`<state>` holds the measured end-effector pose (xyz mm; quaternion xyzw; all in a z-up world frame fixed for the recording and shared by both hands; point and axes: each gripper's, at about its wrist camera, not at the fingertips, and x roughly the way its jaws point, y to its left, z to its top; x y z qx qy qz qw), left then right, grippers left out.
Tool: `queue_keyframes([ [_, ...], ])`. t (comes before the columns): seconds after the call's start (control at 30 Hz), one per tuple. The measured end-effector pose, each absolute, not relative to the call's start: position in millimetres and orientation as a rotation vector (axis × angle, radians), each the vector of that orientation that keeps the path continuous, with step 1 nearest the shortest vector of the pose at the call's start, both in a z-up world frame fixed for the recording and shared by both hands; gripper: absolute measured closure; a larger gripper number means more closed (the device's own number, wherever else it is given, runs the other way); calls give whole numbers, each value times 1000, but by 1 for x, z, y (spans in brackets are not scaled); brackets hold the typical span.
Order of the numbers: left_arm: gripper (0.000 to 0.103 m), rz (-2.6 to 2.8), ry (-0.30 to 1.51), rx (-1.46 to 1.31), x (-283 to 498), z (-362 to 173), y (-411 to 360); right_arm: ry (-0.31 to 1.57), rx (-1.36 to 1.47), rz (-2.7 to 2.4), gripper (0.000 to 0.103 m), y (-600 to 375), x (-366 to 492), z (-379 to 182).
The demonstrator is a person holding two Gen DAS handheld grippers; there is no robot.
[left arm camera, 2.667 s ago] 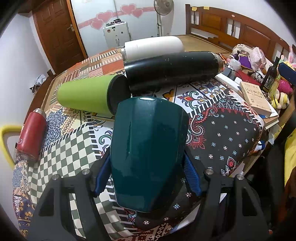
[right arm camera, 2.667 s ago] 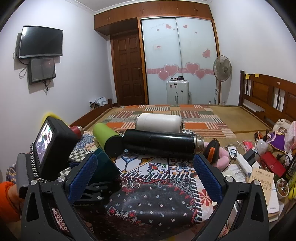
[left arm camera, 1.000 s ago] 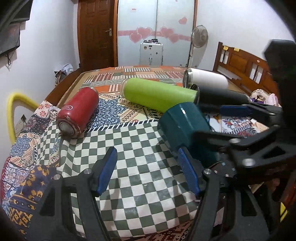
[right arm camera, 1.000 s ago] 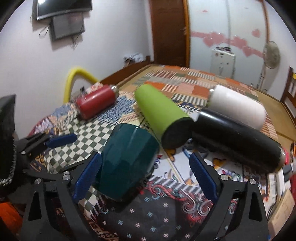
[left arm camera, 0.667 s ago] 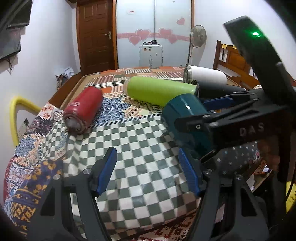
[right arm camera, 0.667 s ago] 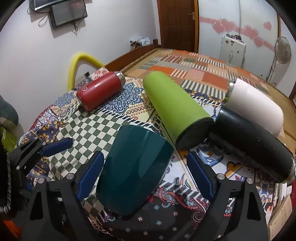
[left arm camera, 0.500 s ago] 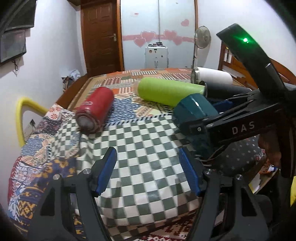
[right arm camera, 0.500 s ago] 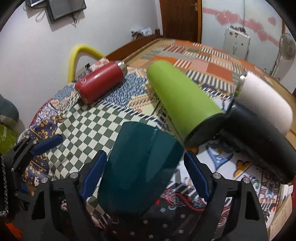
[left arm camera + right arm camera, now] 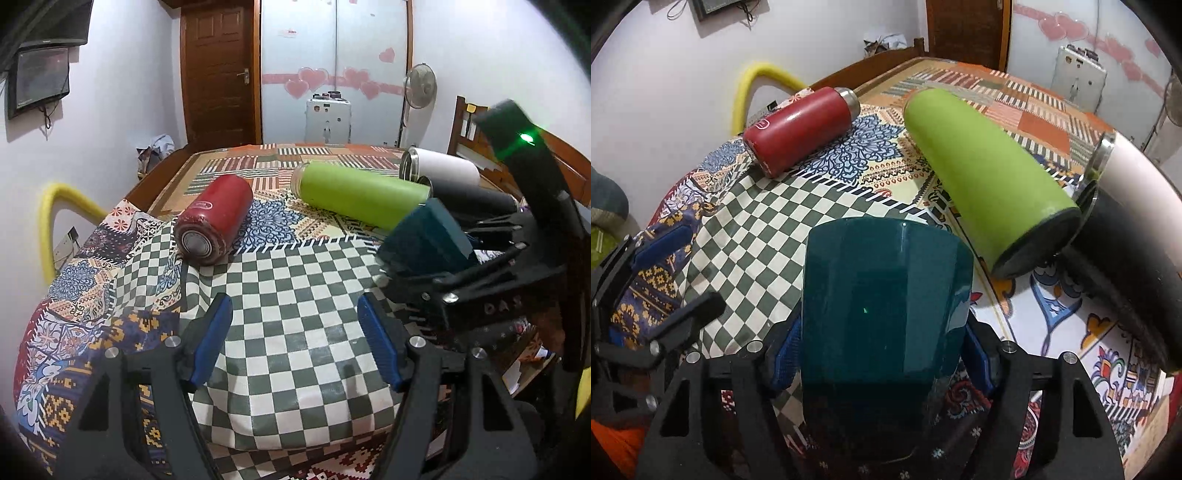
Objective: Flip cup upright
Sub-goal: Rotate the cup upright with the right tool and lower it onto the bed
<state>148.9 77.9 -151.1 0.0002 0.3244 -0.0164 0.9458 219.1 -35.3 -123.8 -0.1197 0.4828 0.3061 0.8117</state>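
Note:
The dark teal faceted cup (image 9: 886, 306) fills the middle of the right wrist view, base pointing away from the camera. My right gripper (image 9: 882, 350) is shut on it, blue pads pressed to both sides. In the left wrist view the cup (image 9: 424, 240) shows at the right, held by the right gripper's black frame. My left gripper (image 9: 295, 332) is open and empty over the checkered cloth (image 9: 288, 295), left of the cup.
A red bottle (image 9: 214, 219), a green bottle (image 9: 360, 197), a white bottle (image 9: 441, 170) and a black bottle (image 9: 1126, 277) lie on their sides on the patterned cloth. A yellow bar (image 9: 55, 206) stands at the left edge.
My left gripper let go of the cup and moved left. My right gripper came in around the cup and closed on it.

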Motion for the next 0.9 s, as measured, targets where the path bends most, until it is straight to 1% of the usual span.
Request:
queue_keyframes([
  [0.2, 33, -35, 637, -4, 150, -140, 70, 925, -256, 644, 33, -49, 207, -105],
  [0.47, 33, -49, 627, 8, 152, -133, 57, 861, -238, 639, 34, -62, 202, -94],
  [0.63, 33, -61, 626, 10, 153, -133, 52, 852, -232, 634, 34, -66, 197, -101],
  [0.77, 28, -60, 618, 6, 153, -132, 52, 871, -224, 631, 33, -69, 195, -112],
  [0.9, 27, -61, 612, 1, 152, -131, 52, 821, -261, 620, 34, -66, 185, -113],
])
